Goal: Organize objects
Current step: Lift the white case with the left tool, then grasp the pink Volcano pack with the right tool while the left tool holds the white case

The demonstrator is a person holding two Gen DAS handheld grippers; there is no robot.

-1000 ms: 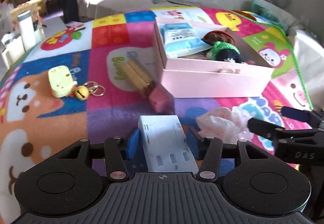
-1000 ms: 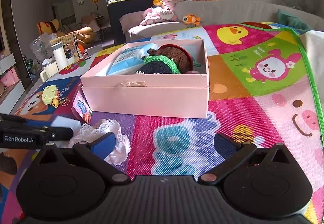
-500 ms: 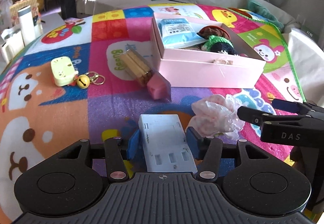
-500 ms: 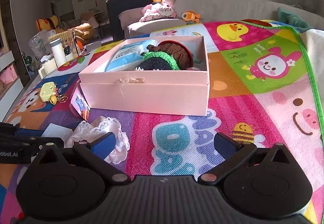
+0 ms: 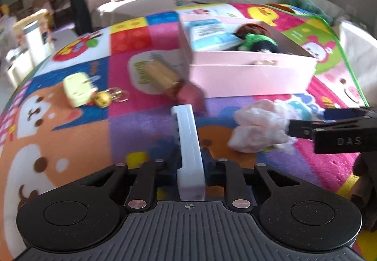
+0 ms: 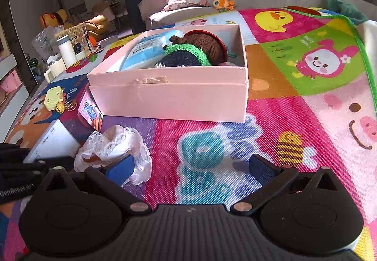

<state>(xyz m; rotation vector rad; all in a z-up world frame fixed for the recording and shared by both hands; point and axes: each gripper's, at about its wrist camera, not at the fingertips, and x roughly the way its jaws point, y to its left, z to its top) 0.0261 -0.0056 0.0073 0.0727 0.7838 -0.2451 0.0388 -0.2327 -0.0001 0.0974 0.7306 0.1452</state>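
My left gripper [image 5: 189,162] is shut on a flat white box [image 5: 188,143], which stands on its edge between the fingers above the play mat; the box also shows in the right wrist view [image 6: 53,140]. A pink open box [image 5: 249,77] holds a blue packet [image 5: 209,34] and knitted items [image 5: 256,41]; in the right wrist view the box [image 6: 169,98] lies ahead. A white lace cloth [image 6: 115,147] lies by the left finger of my right gripper [image 6: 190,166], which is open and empty. The cloth also shows in the left wrist view [image 5: 256,129].
A yellow case with bell and keyrings [image 5: 79,89], a wooden item with a pink pack [image 5: 169,81] lie on the colourful mat [image 6: 306,119]. Sofa with toys [image 6: 223,1] stands behind. Bottles and cups [image 6: 63,53] stand at far left.
The white box in my left gripper has turned from lying flat to standing on its edge, and the jaws have closed narrower on it. The right gripper has barely moved.
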